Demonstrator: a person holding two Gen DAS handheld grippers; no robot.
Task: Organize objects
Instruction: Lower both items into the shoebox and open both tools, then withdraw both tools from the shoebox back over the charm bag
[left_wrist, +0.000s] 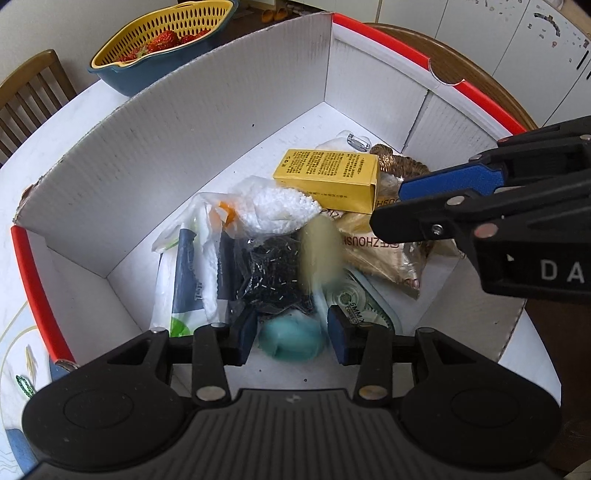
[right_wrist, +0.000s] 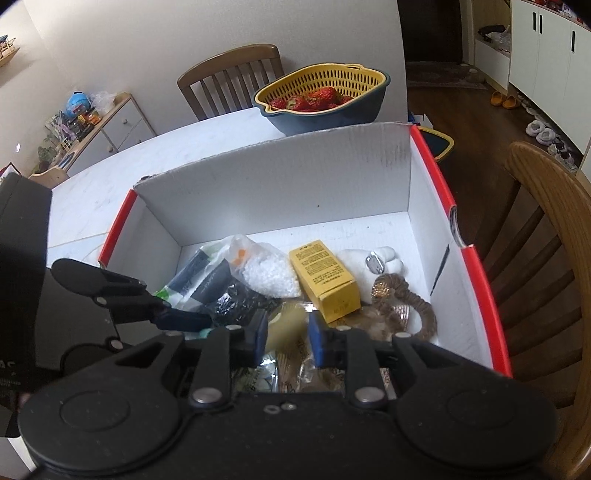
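Note:
A white cardboard box (left_wrist: 166, 155) with red rims holds several small items. My left gripper (left_wrist: 291, 332) points down into its near end. A teal rounded object (left_wrist: 291, 341) lies smeared between the sharp blue pads (left_wrist: 245, 332), loose from them. A pale yellow object (left_wrist: 319, 251) is a blurred streak over a black bead bag (left_wrist: 269, 273), clear of my right gripper (left_wrist: 388, 208). In the right wrist view that yellow object (right_wrist: 288, 326) shows between the parted fingers of my right gripper (right_wrist: 288, 341). A yellow carton (right_wrist: 325, 280) and a white bead bag (right_wrist: 267, 275) lie beyond.
A brown scrunchie (right_wrist: 417, 310), a white plush piece (right_wrist: 373, 258) and a tape dispenser (left_wrist: 354, 299) also lie in the box. A yellow colander of strawberries (right_wrist: 321, 92) stands behind it on the white table (right_wrist: 110, 184). A wooden chair (right_wrist: 535, 258) is at the right.

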